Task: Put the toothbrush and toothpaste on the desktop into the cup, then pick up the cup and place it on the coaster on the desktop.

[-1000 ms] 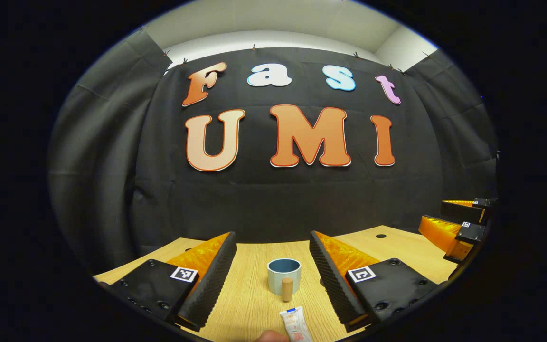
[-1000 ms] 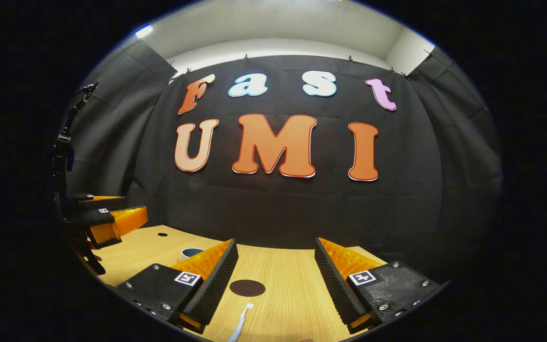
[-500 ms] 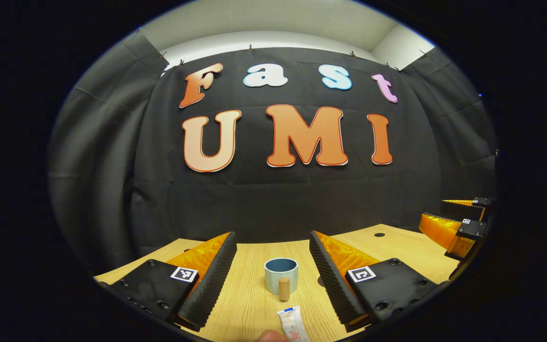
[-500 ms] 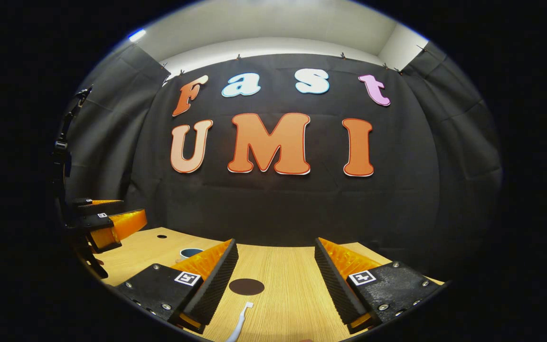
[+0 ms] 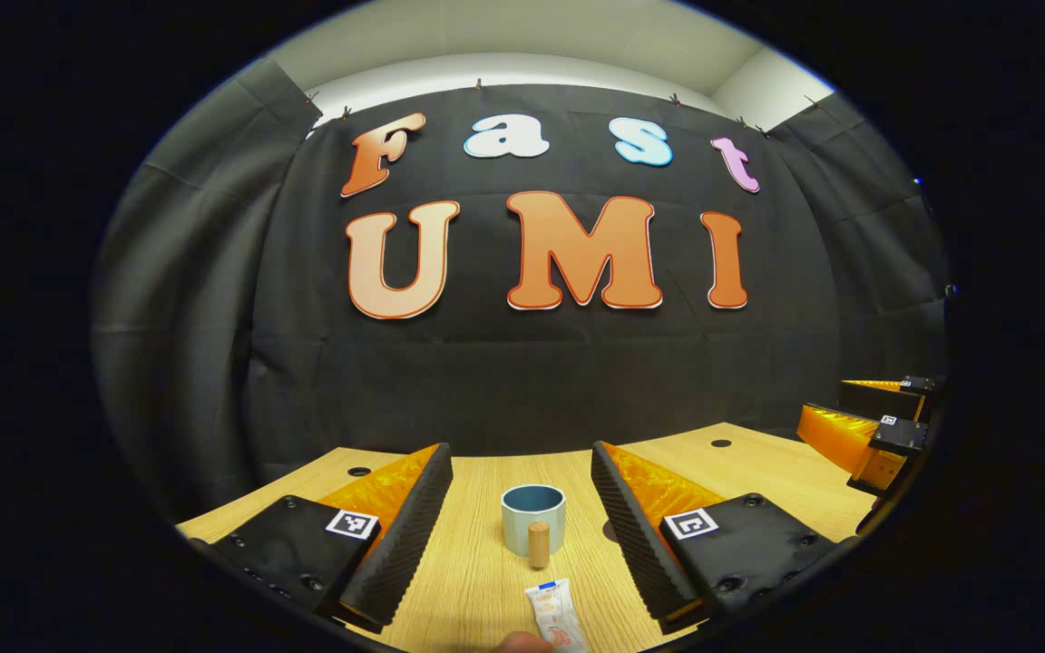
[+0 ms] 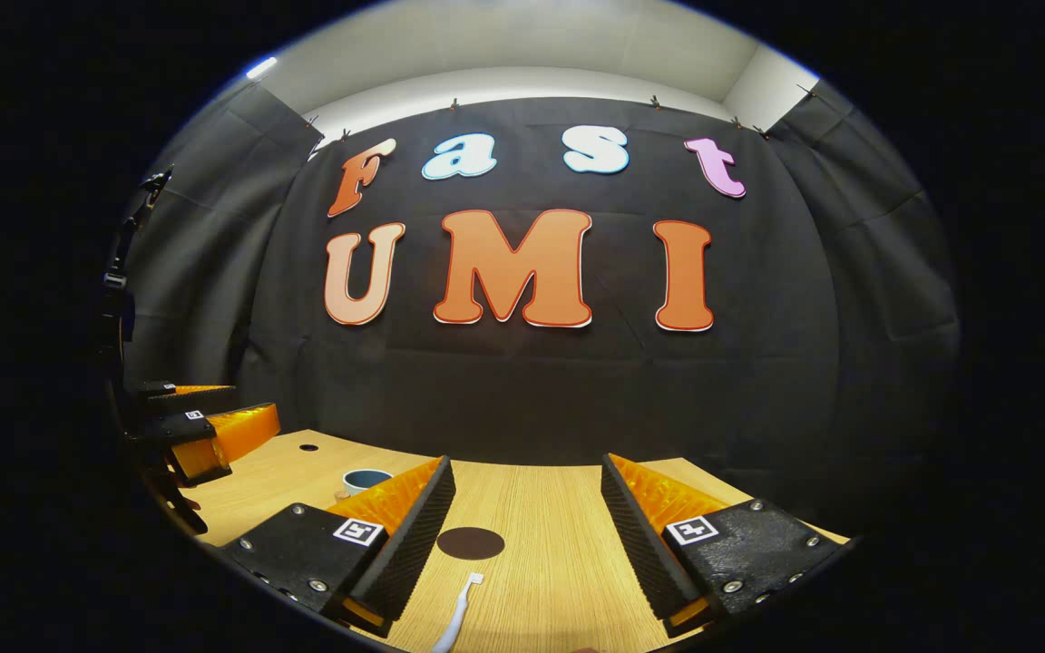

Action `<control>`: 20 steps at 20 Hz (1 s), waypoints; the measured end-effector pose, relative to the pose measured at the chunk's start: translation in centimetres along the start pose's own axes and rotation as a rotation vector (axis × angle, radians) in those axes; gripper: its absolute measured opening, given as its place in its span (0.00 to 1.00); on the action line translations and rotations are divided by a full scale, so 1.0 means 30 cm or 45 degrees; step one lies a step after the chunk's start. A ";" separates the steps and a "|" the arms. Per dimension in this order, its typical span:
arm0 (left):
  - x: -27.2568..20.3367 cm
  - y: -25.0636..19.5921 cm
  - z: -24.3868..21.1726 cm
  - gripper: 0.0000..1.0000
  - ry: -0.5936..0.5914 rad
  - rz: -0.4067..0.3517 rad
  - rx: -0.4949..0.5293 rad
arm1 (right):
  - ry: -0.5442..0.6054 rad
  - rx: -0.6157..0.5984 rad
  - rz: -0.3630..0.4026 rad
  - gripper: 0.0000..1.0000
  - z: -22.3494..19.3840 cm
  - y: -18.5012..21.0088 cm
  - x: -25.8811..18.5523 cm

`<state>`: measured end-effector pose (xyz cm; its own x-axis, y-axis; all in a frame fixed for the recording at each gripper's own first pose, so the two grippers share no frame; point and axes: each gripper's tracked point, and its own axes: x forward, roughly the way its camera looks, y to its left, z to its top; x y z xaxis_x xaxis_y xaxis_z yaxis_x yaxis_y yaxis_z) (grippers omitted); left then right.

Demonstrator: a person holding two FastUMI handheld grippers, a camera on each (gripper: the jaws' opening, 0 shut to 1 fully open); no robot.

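Black cloth wall (image 5: 522, 381) behind a light wooden desktop (image 6: 541, 553), white ceiling (image 6: 522, 45) above.

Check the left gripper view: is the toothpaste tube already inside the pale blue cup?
No, the white toothpaste tube lies flat on the light wooden desktop, in front of the pale blue cup.

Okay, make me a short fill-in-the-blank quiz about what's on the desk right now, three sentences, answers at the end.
1. In the left gripper view, the toothpaste lies nearer the camera than the ____.
2. In the right gripper view, the toothbrush lies in front of a dark round ____.
3. Both the left gripper and the right gripper have their jaws ____.

Missing words: cup; coaster; open
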<state>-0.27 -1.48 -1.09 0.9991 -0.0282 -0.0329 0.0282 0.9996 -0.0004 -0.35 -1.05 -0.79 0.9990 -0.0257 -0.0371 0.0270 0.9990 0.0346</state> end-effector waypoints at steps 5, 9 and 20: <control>0.016 -0.022 -0.070 0.99 0.101 -0.028 -0.029 | 0.039 0.009 0.008 0.98 -0.021 0.000 0.001; 0.043 -0.032 -0.142 0.99 0.200 -0.040 -0.050 | 0.090 0.013 0.007 0.98 -0.059 -0.004 0.006; 0.069 -0.043 -0.295 0.99 0.421 -0.036 -0.028 | 0.261 0.034 0.034 0.98 -0.197 0.033 0.018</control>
<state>1.48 -2.81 -10.01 0.9330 -0.0574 -0.3552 0.0512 0.9983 -0.0270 0.00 0.13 -6.66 0.9711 0.0109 -0.2382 0.0047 0.9979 0.0646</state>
